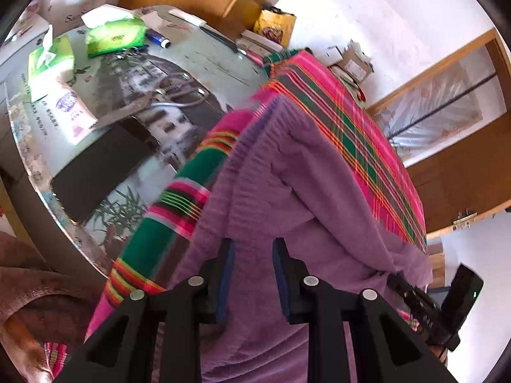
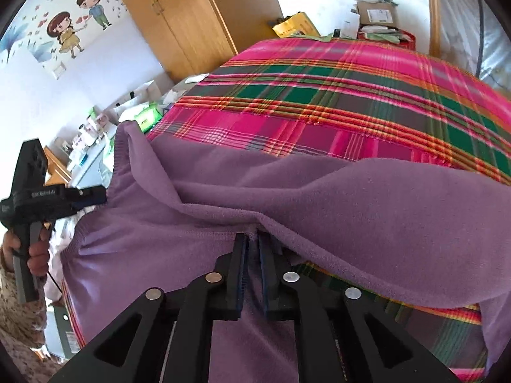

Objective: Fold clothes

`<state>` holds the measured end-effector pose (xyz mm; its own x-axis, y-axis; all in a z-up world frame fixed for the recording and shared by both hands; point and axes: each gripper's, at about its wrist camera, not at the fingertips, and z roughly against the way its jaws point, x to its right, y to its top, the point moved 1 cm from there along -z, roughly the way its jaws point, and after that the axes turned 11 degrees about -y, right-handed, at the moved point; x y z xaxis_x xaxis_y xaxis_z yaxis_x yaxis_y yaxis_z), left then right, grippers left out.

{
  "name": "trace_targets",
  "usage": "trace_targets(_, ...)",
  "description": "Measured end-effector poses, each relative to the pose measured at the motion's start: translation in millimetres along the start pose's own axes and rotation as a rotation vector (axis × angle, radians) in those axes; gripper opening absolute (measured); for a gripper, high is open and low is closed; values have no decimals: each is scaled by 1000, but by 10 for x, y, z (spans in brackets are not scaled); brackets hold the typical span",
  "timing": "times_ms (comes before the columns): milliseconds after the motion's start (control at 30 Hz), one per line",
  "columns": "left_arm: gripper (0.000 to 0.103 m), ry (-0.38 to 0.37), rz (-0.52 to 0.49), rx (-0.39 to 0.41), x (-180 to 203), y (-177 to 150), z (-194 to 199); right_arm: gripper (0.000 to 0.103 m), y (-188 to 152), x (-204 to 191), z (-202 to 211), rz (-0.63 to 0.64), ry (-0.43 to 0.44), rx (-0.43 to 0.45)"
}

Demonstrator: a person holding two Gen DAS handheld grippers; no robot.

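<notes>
R gripper point(image 2: 252, 245), lower centre of its view, pinches the hem of the purple garment point(image 2: 319, 191) spread on the plaid cloth point(image 2: 319, 95); L gripper point(image 1: 254, 255), jaws apart w/ fabric between, grip unclear; garment's long axis runs left-right.

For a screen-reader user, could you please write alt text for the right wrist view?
The right hand-held gripper pinches a hem fold of a purple garment spread over a pink-and-green plaid cloth. At the left edge, a hand holds the left hand-held gripper at the garment's side.
</notes>
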<state>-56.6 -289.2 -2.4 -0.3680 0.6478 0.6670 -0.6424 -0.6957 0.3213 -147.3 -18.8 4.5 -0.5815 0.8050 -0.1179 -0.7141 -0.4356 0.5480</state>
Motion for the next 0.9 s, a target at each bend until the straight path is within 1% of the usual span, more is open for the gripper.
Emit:
trace_targets(100,27,-9,7,11,-78,34,111,20,-64,-57,166,11,-20,44)
trace_targets(167,28,-7,12,2,-138,32,165,20,-122,-77,268,7,-30,72)
trace_targets(267,29,-8,26,-19,-214,-21,231,20,-225,-118,354,-2,-35,91)
trace_targets(300,29,-12,25,-28,-226,-42,247,20,-260,-134,359,-8,-25,89)
trace_targets(367,29,-43,5,-63,-206,-117,252,20,-333,-165,369,-18,-11,85)
trace_targets(467,29,-81,2,-123,-194,-218,211,20,-447,-192,365,-17,-21,77)
trace_targets(533,29,-94,6,-160,-201,-282,178,20,-492,-168,342,-29,-25,70)
trace_targets(633,30,-97,-12,-174,-159,-325,161,20,-523,-115,302,-57,-33,59)
trace_targets(700,31,-122,-20,-179,-111,-298,126,20,-539,-90,285,-73,-29,55)
trace_targets(767,32,-143,-23,-206,-86,-244,36,20,-545,-96,267,-80,-29,52)
trace_targets(900,32,-189,85,-217,-200,-167,-100,20,-558,-114,261,-90,-26,57)
